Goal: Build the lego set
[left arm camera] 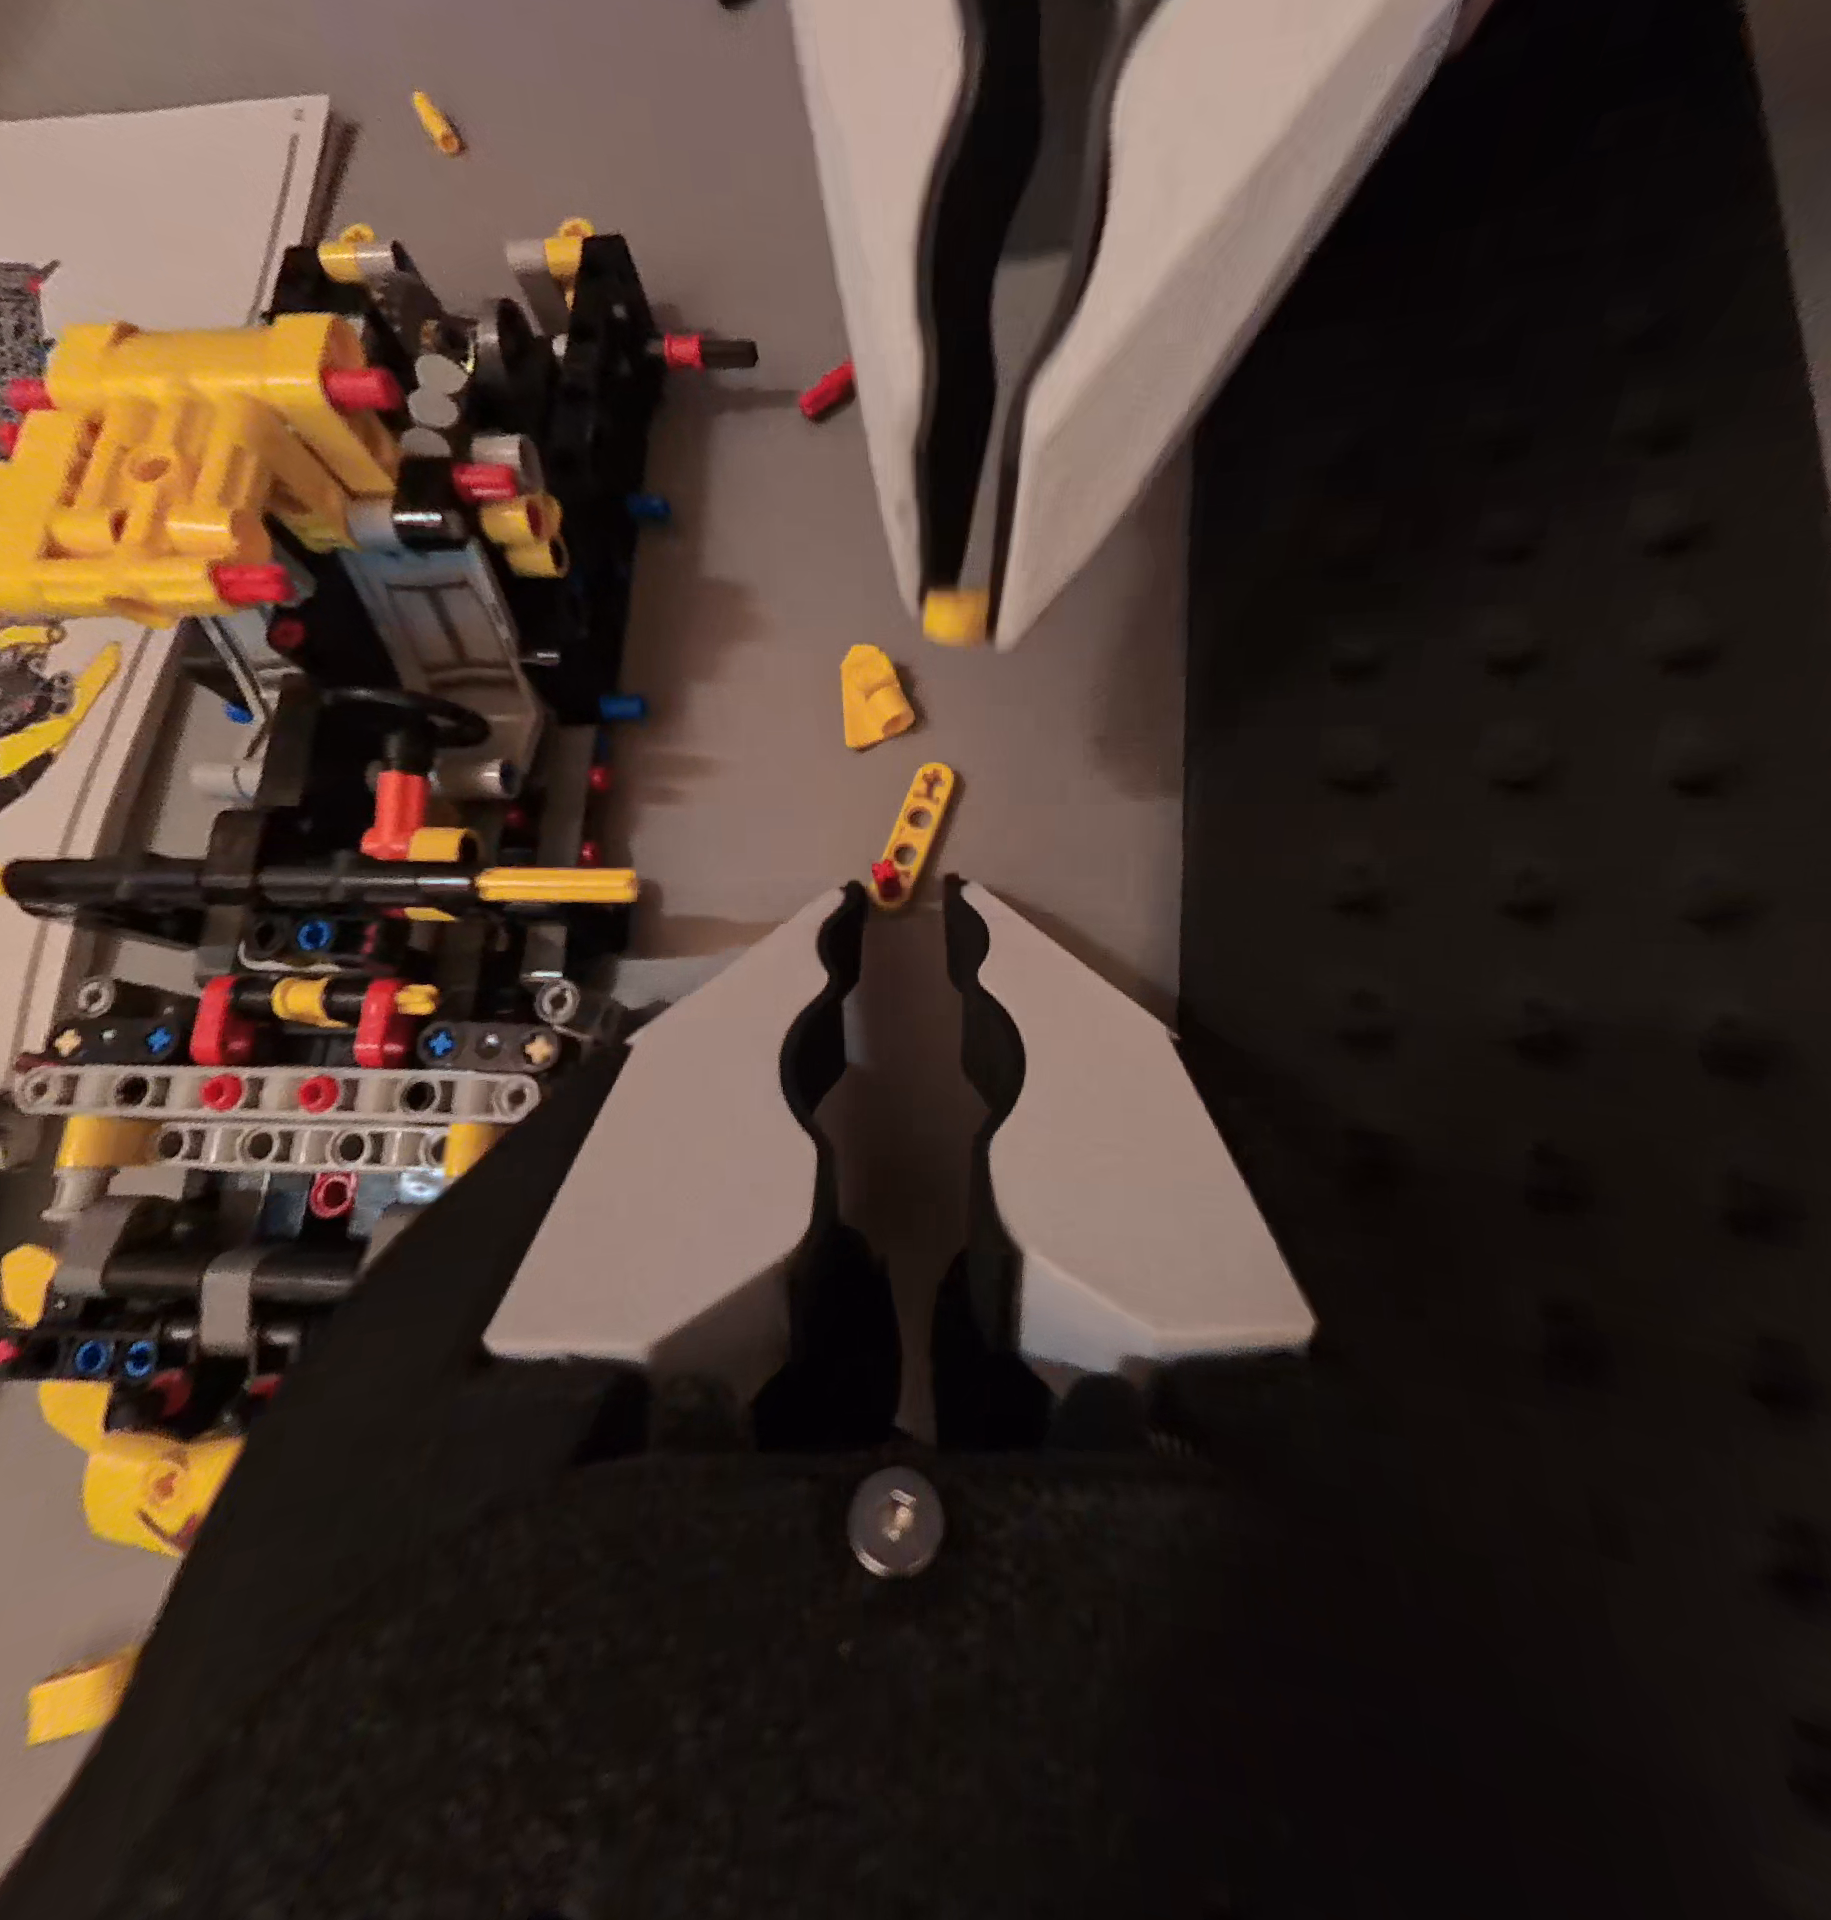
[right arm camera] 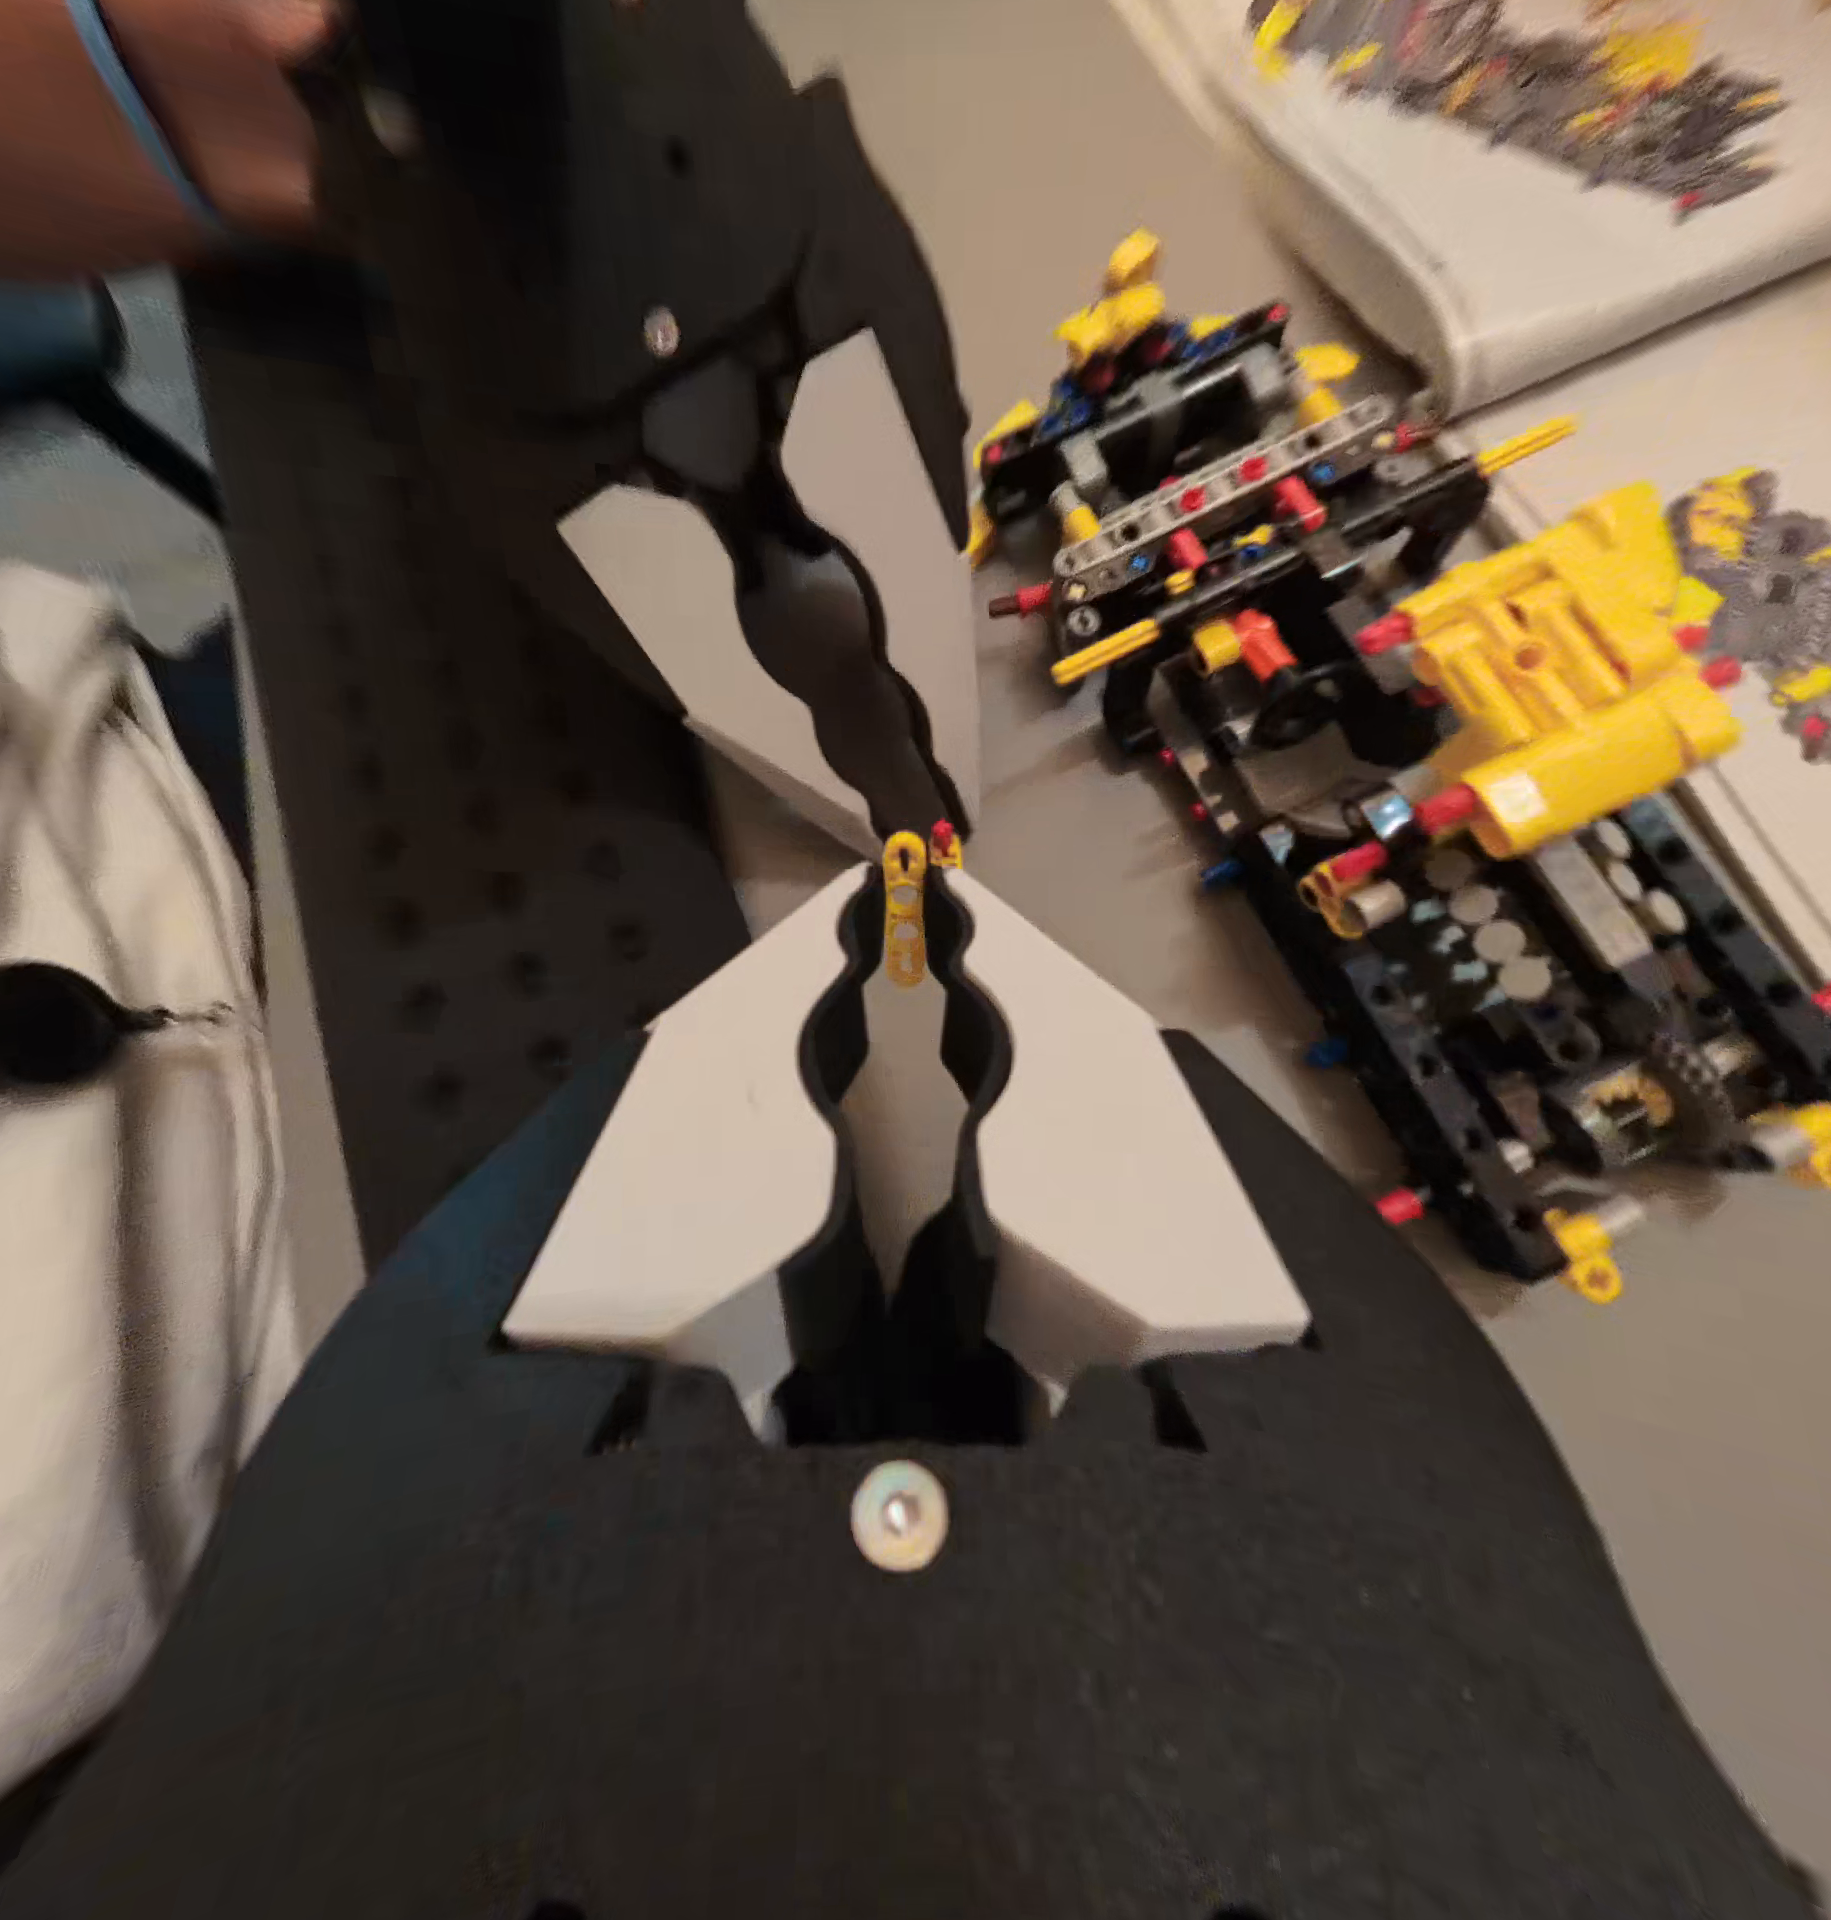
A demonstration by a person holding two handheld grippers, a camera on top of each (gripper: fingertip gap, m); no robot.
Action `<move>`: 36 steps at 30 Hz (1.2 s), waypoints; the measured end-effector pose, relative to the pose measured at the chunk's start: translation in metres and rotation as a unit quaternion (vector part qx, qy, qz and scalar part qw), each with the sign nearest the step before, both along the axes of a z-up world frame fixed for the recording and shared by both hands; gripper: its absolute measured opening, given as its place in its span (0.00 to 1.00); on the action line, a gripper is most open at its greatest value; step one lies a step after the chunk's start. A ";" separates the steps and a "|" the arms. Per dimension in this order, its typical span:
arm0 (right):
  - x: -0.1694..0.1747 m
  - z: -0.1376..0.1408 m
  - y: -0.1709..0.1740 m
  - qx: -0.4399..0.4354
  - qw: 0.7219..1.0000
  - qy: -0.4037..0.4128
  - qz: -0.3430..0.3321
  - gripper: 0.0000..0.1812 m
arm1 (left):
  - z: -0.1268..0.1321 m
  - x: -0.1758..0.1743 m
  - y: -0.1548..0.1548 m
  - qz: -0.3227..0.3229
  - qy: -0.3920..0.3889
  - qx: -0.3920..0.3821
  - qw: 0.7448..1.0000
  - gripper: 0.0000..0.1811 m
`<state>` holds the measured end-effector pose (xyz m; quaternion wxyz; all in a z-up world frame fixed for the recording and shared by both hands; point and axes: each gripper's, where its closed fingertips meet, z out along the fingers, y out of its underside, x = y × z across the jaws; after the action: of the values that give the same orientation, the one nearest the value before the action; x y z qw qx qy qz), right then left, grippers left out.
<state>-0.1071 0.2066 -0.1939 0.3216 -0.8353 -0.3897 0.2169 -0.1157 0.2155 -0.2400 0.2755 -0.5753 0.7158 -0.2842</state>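
Observation:
The half-built black and yellow lego vehicle (left arm camera: 371, 727) lies on the grey table; it also shows in the right wrist view (right arm camera: 1410, 831). My left gripper (left arm camera: 900, 888) is shut on a thin yellow beam with a red pin (left arm camera: 916, 831), which sticks out past its tips. My right gripper (right arm camera: 906, 873) is shut on another thin yellow beam (right arm camera: 906, 914) lying along its fingers. The two grippers point at each other, tips close together, beside the vehicle. The right gripper (left arm camera: 958, 613) comes in from the top of the left wrist view, and the left gripper (right arm camera: 937, 826) from the top of the right wrist view.
The instruction booklet (left arm camera: 142, 197) lies beyond the vehicle. A black perforated board (left arm camera: 1513, 727) runs along the table's other side. Loose parts lie around: a yellow connector (left arm camera: 871, 696), a red pin (left arm camera: 826, 390), a yellow piece (left arm camera: 80, 1704). A person's hand (right arm camera: 163, 114) holds the left gripper. Spacing between my two grippers at the tips: around 5 cm. It is some 4 cm from my left tips to the yellow connector (left arm camera: 871, 696).

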 end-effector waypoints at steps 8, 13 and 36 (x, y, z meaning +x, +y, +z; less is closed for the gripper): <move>0.005 -0.032 -0.001 -0.062 0.990 -0.114 0.048 0.04 | 0.000 0.002 0.001 -0.007 -0.013 -0.001 1.000 0.05; 0.016 -0.046 -0.015 -0.082 0.984 -0.148 0.048 0.04 | 0.009 -0.006 0.002 -0.015 -0.037 0.019 0.999 0.04; -0.025 -0.001 -0.004 0.049 0.998 0.007 0.048 0.04 | 0.062 -0.016 -0.017 -0.052 -0.139 -0.028 0.989 0.04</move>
<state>-0.1323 0.2023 -0.1949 0.3541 -0.7975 -0.4367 0.2186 -0.1314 0.1988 -0.1777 0.3410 -0.4998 0.6912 -0.3952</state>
